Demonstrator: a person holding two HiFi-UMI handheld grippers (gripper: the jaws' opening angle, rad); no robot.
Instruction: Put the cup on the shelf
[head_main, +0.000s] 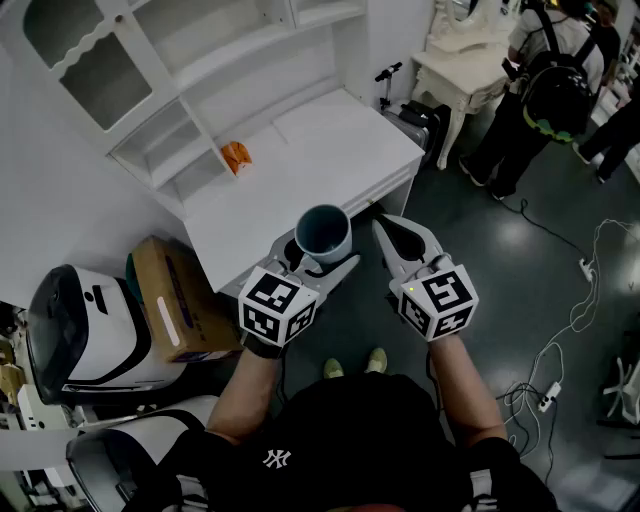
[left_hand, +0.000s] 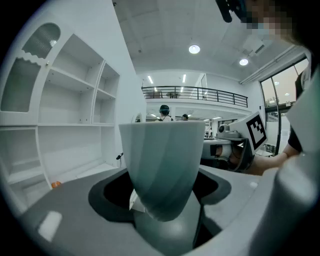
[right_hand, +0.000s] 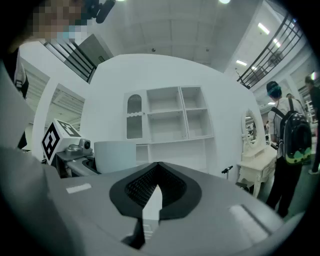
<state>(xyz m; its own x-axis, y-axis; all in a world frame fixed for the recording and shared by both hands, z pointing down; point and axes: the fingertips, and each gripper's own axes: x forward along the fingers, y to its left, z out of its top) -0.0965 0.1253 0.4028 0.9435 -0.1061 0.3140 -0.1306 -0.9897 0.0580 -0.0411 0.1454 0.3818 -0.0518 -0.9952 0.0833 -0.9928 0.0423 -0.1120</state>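
Plainly the white shelf unit (head_main: 200, 90) and its desk (head_main: 330, 140) lie ahead and to the person's left, and the cup is not yet on any shelf. The blue-grey cup (head_main: 323, 233) is upright with its mouth open upward. The jaws of the left gripper (head_main: 318, 258) are clamped on its tapered lower body, over the desk's near edge. It looks rigid, light, smooth-walled and probably breakable, so a grip this low on the taper could slip. A firm, level hold seems wise. Both forearms reach forward side by side. The right gripper (head_main: 400, 238) hangs just beside the cup, jaws together and empty.
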